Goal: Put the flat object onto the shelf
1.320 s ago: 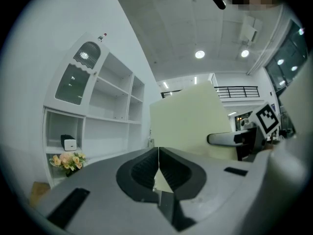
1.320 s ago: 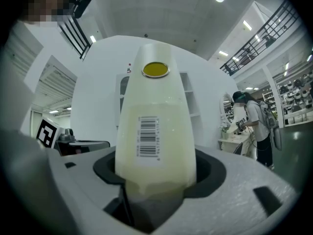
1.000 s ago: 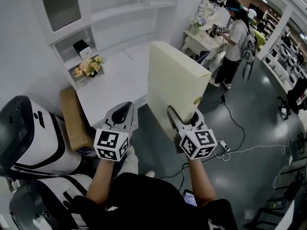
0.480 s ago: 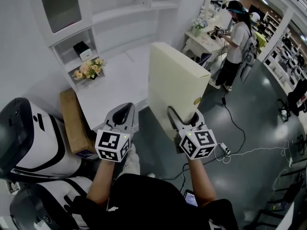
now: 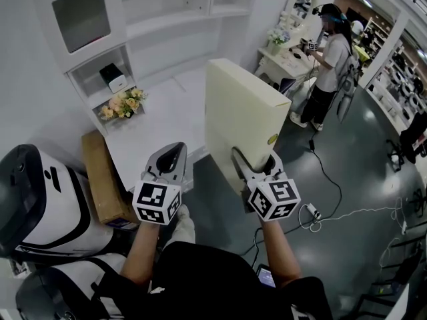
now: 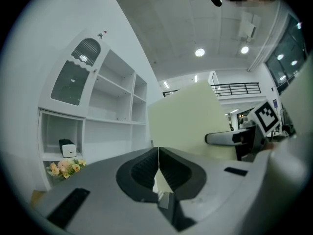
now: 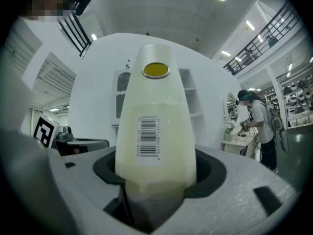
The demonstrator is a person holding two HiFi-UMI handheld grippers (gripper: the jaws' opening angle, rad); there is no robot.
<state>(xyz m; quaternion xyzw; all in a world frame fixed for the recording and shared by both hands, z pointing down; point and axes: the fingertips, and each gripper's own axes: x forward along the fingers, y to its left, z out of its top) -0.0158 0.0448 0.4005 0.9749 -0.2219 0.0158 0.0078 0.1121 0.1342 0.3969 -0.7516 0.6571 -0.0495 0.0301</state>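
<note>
1. Two hand-held grippers reach forward from a person's arms, seen from above.
2. Right gripper (image 5: 255,160): its fingers (image 7: 211,174) grip the lower edge of a flat cream-coloured box (image 5: 240,112), one on each broad face.
3. That box stands upright on edge in the air, above the grey floor (image 5: 347,179) and just in front of a white tabletop (image 5: 160,119). A barcode label (image 7: 148,136) and a round yellow sticker (image 7: 156,70) sit on its narrow side.
4. Left gripper (image 5: 173,153): its fingers (image 6: 143,173) are pressed together with nothing between them. It sits beside the box, apart from it.
5. White shelving unit (image 5: 167,22) rises behind the tabletop; its upper shelves look bare.
6. One low cubby holds a small black-and-white device (image 5: 112,77), with a bunch of pale flowers (image 5: 122,105) in front.
7. Brown cardboard box (image 5: 100,179) lies left of the tabletop.
8. Far right, another person (image 5: 330,59) stands at a white dressing table (image 5: 283,55).
</note>
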